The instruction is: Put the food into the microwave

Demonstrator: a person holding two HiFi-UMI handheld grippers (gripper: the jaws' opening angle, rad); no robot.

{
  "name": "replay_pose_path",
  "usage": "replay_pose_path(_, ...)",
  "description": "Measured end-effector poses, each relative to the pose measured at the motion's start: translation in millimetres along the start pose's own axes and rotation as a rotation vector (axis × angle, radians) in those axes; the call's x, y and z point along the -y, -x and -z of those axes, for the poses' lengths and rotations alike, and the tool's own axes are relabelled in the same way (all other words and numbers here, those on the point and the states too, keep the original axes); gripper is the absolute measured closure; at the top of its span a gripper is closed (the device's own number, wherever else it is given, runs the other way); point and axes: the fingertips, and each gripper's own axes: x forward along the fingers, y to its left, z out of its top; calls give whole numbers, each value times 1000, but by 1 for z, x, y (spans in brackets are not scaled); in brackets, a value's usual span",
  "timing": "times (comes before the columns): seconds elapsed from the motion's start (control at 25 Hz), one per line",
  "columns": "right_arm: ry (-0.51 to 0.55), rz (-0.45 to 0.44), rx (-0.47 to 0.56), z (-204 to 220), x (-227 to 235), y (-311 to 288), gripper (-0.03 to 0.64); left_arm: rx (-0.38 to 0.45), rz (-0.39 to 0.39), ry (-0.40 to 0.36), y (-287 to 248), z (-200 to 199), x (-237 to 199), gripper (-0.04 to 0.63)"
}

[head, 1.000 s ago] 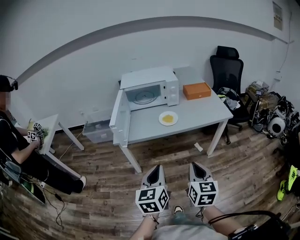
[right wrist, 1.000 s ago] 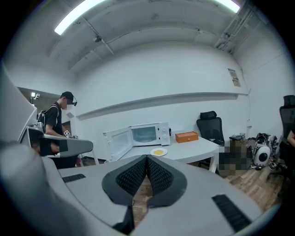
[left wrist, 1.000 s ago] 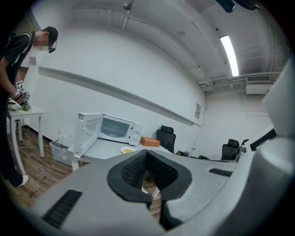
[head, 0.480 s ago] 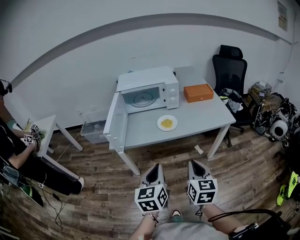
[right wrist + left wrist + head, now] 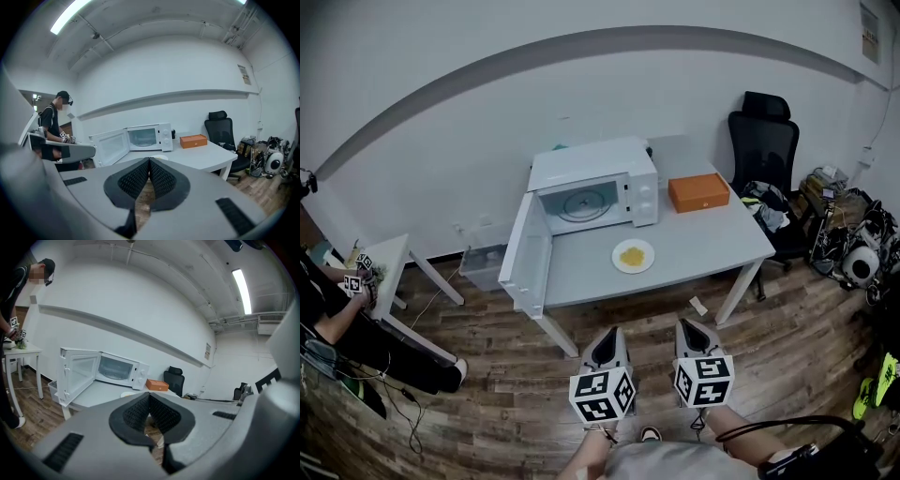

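Food [image 5: 632, 255] is sitting on a plate [image 5: 648, 265] mid-table [image 5: 712, 239], at five o'clock from the microwave [image 5: 591, 173], whose door [image 5: 525, 258] is standing open, ready for loading. Left gripper [image 5: 610, 334] and right gripper [image 5: 690, 329] are hanging clenched and empty at six o'clock, well apart from it.

The left gripper [image 5: 613, 334] and right gripper [image 5: 688, 327] are alike: pale grey tapered shells, each ending in a white cube [image 5: 603, 396] printed with black square markers. Black ribbed pads [image 5: 137, 411] line the jaws. The person wears a light grey top [image 5: 661, 465], and a thin black cable [image 5: 769, 427] arcs beside it.
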Motion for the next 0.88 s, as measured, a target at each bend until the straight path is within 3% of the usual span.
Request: replay_pose_path(0.88, -28, -34, -34, -3, 27, -50, 601, -33, -55, -13, -45, -5, -11, 594)
